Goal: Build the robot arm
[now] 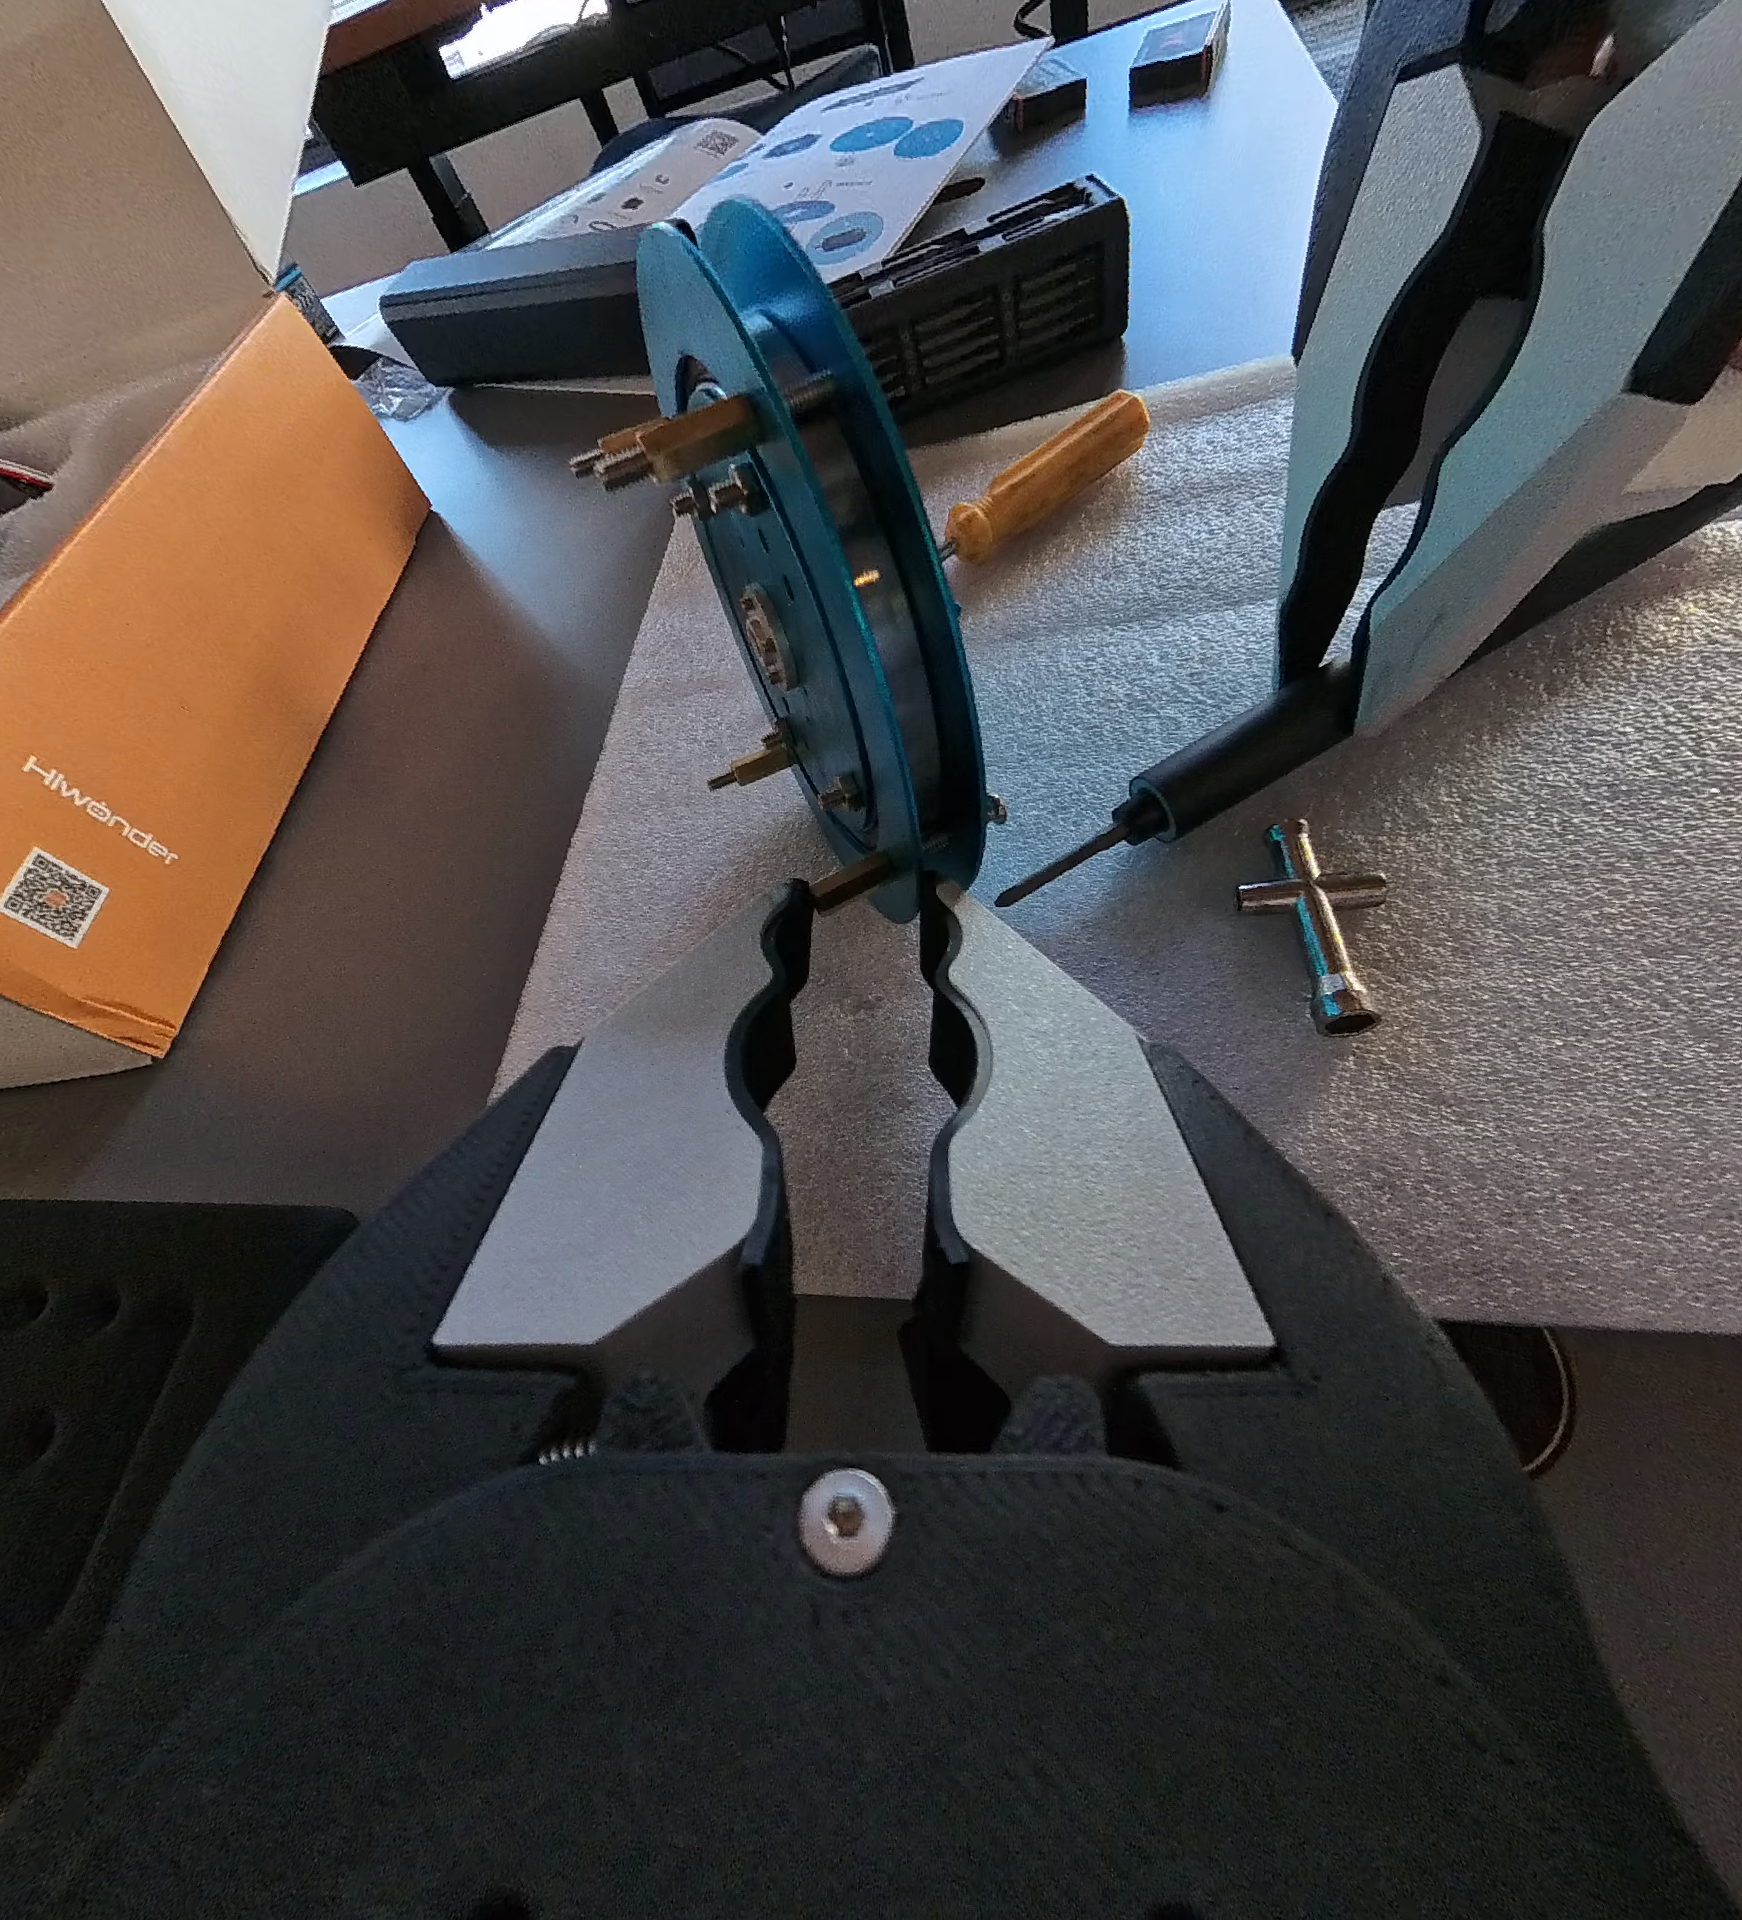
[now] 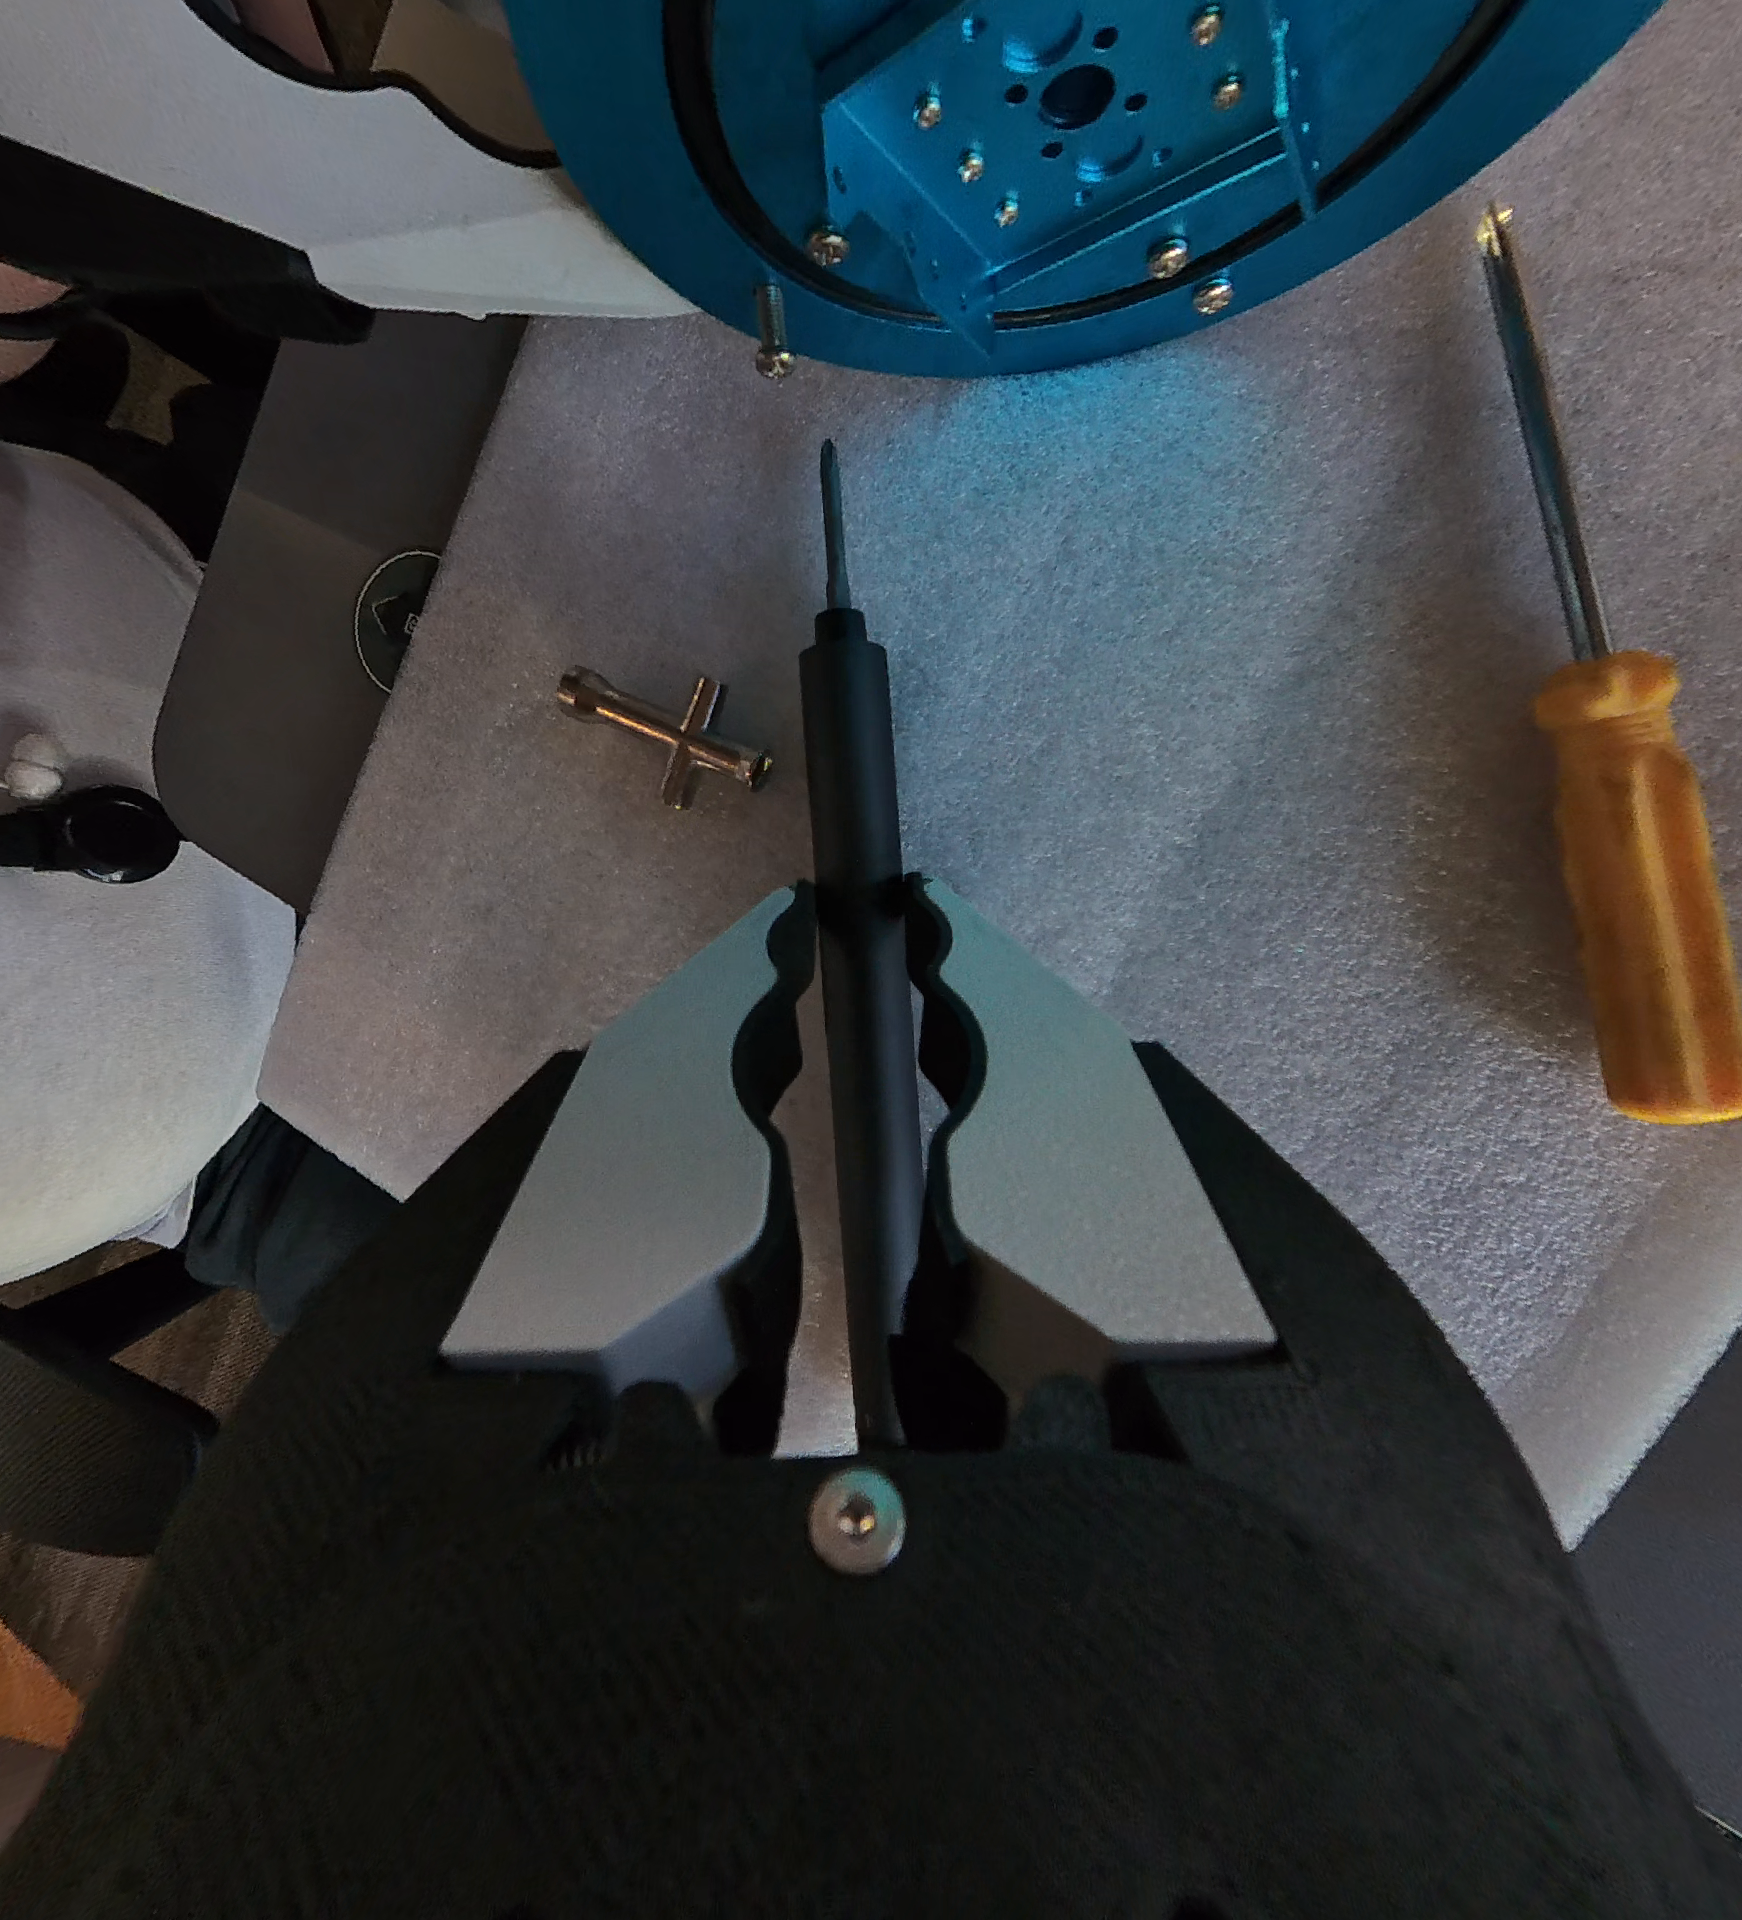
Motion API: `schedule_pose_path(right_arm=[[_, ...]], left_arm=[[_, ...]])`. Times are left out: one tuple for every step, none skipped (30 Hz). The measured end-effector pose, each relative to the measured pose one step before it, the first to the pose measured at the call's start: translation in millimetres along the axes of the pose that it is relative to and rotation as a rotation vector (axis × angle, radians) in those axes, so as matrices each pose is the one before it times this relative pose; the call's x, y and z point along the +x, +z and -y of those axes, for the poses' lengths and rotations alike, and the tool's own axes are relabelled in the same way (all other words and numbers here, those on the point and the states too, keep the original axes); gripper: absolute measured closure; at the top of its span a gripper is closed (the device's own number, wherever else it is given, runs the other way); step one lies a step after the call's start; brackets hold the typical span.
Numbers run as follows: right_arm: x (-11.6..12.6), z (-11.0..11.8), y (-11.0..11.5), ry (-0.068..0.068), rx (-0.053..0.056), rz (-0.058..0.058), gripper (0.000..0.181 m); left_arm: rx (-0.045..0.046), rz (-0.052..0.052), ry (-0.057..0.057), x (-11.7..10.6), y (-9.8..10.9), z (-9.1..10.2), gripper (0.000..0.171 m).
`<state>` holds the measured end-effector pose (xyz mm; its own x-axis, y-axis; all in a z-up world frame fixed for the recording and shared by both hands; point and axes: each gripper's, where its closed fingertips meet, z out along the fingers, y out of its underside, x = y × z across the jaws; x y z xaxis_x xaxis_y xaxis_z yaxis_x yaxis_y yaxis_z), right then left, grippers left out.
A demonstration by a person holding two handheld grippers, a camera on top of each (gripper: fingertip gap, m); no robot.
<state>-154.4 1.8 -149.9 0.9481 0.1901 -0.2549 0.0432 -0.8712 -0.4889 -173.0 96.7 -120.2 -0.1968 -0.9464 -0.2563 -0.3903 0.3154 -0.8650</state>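
Observation:
My left gripper [image 1: 862, 899] is shut on the lower rim of a blue round metal disc assembly [image 1: 825, 582] and holds it on edge over the white foam mat [image 1: 1366, 1143]. Brass standoffs and screws stick out of its left face. In the right wrist view the assembly [image 2: 1054, 156] shows a blue metal bracket and a screw [image 2: 771, 330] sticking out of its rim. My right gripper [image 2: 854, 888] is shut on a black precision screwdriver [image 2: 846, 748]. Its tip points at the assembly's lower edge, a short gap from that screw. In the left wrist view the screwdriver [image 1: 1210, 769] comes in from the right.
A silver cross wrench [image 1: 1314, 925] lies on the mat, also seen in the right wrist view [image 2: 675, 732]. An orange-handled screwdriver [image 1: 1054, 473] [image 2: 1636, 883] lies farther off. An orange box [image 1: 150, 675], a bit set case [image 1: 992, 301] and an instruction sheet [image 1: 846, 156] sit behind. There is about 11 cm between the tips of the two grippers. My right gripper's tips are some 20 cm from the bit set case [image 1: 992, 301].

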Motion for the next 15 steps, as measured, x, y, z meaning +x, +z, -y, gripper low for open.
schedule_pose_path(right_arm=[[-0.18,-0.10,0.25,0.0057,-0.0021,0.0002,0.166],[-0.29,-0.32,0.47,0.0011,-0.0025,0.0009,0.166],[-0.54,-0.37,0.56,-0.0032,-0.0036,0.0022,0.166],[-0.64,-0.36,0.80,0.0010,-0.0049,0.0039,0.166],[-0.43,-0.17,0.68,0.0034,-0.0037,0.0007,0.166],[-0.43,-0.27,0.59,-0.0051,-0.0005,-0.0057,0.165],[-0.73,0.33,0.13,-0.0241,0.0039,-0.0140,0.166],[-0.03,0.01,0.03,-0.0473,0.0021,-0.0320,0.166],[0.75,0.12,-0.15,-0.0515,0.0048,-0.0445,0.166],[0.00,0.11,-0.03,-0.0415,0.0064,-0.0398,0.166],[0.00,-0.11,0.23,-0.0341,0.0043,-0.0369,0.166],[0.37,-0.80,0.52,-0.0301,0.0001,-0.0323,0.165],[0.15,-0.21,0.40,-0.0143,0.0004,-0.0202,0.165],[-0.12,0.35,-0.26,-0.0031,0.0015,-0.0081,0.165],[-0.01,0.02,-0.47,0.0009,-0.0008,-0.0027,0.166]], left_arm=[[0.00003,0.0002,0.0007,0.07,-0.04,-0.09,0.152],[0.00003,0.0002,0.0007,0.11,0.02,0.07,0.152],[0.00006,0.0005,0.0008,-0.03,0.01,0.04,0.152],[0.00000,0.0005,0.0008,0.02,-0.04,-0.09,0.152],[0.00008,0.0001,0.0003,-0.04,0.01,0.01,0.152],[0.00007,-0.0005,-0.0006,-0.01,-0.05,0.06,0.152],[0.00004,-0.0007,-0.0013,-0.12,0.07,-0.05,0.152],[-0.00005,-0.0005,-0.0012,-0.06,-0.06,0.02,0.152],[-0.00003,-0.0006,-0.0012,-0.07,0.03,0.06,0.152],[-0.00008,-0.0007,-0.0010,-0.11,-0.03,-0.11,0.152],[-0.00003,-0.0006,-0.0004,0.01,-0.01,-0.04,0.152],[-0.00001,-0.0002,0.0005,0.08,0.01,0.03,0.152],[0.00005,0.0004,0.0013,0.06,-0.07,0.03,0.152],[0.00000,0.0009,0.0019,0.06,0.06,0.01,0.152],[-0.00005,0.0010,0.0020,0.05,-0.03,-0.04,0.152]])
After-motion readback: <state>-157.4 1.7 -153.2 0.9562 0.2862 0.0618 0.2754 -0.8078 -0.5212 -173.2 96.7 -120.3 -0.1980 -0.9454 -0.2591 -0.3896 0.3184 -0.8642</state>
